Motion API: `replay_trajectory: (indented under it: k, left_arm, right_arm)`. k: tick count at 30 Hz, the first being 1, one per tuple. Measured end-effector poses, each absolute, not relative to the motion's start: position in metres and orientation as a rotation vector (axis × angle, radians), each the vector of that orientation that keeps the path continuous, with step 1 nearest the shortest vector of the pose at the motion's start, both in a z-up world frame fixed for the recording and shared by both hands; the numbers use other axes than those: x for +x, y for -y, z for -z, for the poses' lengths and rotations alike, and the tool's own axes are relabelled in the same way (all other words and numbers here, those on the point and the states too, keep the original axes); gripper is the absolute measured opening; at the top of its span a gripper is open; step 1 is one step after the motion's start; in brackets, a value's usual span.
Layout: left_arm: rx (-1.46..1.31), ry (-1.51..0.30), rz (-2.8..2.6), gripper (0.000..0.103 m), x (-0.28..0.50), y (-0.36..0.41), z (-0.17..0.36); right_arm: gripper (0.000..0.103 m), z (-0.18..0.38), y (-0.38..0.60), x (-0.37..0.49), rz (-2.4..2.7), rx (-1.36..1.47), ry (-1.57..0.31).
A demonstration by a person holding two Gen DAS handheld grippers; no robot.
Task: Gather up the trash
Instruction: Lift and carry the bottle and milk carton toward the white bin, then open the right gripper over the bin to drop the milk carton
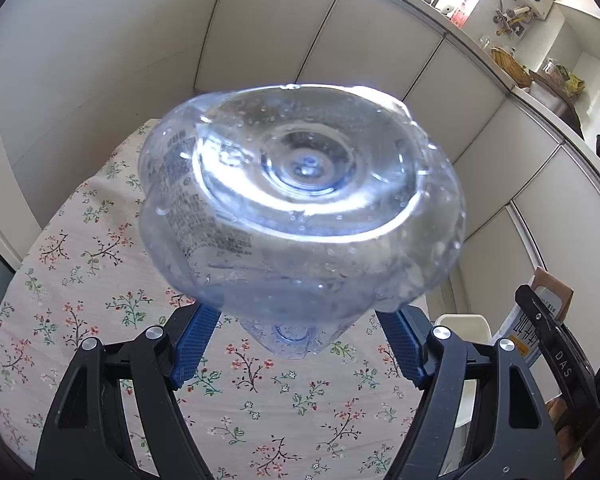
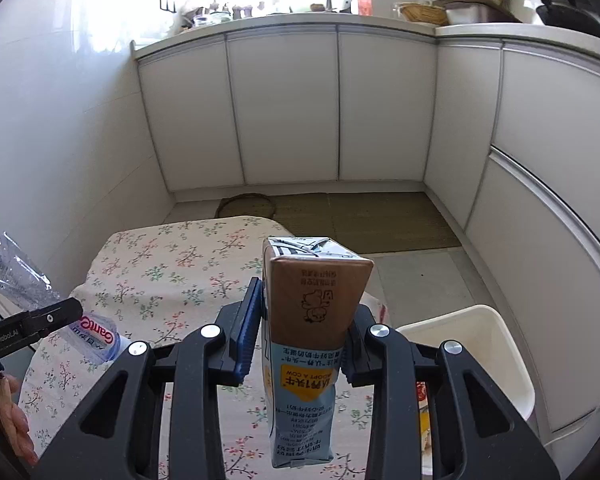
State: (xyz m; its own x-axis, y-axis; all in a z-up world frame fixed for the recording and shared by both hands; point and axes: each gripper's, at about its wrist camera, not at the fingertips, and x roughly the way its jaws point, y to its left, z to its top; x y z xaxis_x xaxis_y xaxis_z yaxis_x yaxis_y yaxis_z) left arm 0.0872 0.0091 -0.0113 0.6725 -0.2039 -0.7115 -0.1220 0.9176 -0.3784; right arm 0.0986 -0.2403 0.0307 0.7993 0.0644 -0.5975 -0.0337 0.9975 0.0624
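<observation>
My left gripper [image 1: 296, 320] is shut on a crushed clear plastic bottle [image 1: 300, 192], held above the table with its base toward the camera. The same bottle [image 2: 28, 280] shows at the left of the right wrist view, gripped by the left gripper [image 2: 52, 316]. My right gripper [image 2: 304, 320] is shut on a brown and blue milk carton [image 2: 312, 320], held upside down above the table's right edge. The carton [image 1: 540, 308] also shows at the right of the left wrist view.
The table has a floral cloth [image 1: 100, 280], also seen in the right wrist view [image 2: 172, 272]. A cream bin [image 2: 480, 356] stands on the floor to the table's right, also visible in the left wrist view [image 1: 464, 328]. White cabinets [image 2: 284, 108] line the walls. A woven mat [image 2: 380, 216] lies on the floor.
</observation>
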Motion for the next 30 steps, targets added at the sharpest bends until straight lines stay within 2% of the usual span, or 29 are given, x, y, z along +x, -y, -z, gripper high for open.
replay_trajectory:
  k: [8, 14, 17, 19, 26, 30]
  left_arm:
    - [-0.4, -0.865, 0.086, 0.073, 0.098, 0.023, 0.017]
    - [-0.384, -0.882, 0.128, 0.073, 0.107, 0.052, 0.02]
    - [-0.382, -0.891, 0.154, 0.073, 0.113, 0.071, 0.022]
    - [-0.382, -0.895, 0.18, 0.073, 0.117, 0.086, 0.022]
    - [-0.357, -0.902, 0.329, 0.073, 0.121, 0.157, 0.019]
    - [-0.315, -0.896, 0.412, 0.074, 0.118, 0.2, 0.017]
  right_arm:
    - [0.033, -0.019, 0.317, 0.109, 0.123, 0.147, -0.695]
    - [0.037, -0.007, 0.367, 0.109, 0.264, 0.216, -0.722]
    - [0.048, -0.009, 0.383, 0.105, 0.3, 0.235, -0.71]
    - [0.06, -0.012, 0.394, 0.097, 0.324, 0.238, -0.688]
    - [0.075, -0.026, 0.434, 0.066, 0.416, 0.214, -0.629]
    - [0.088, -0.031, 0.458, 0.049, 0.473, 0.229, -0.597]
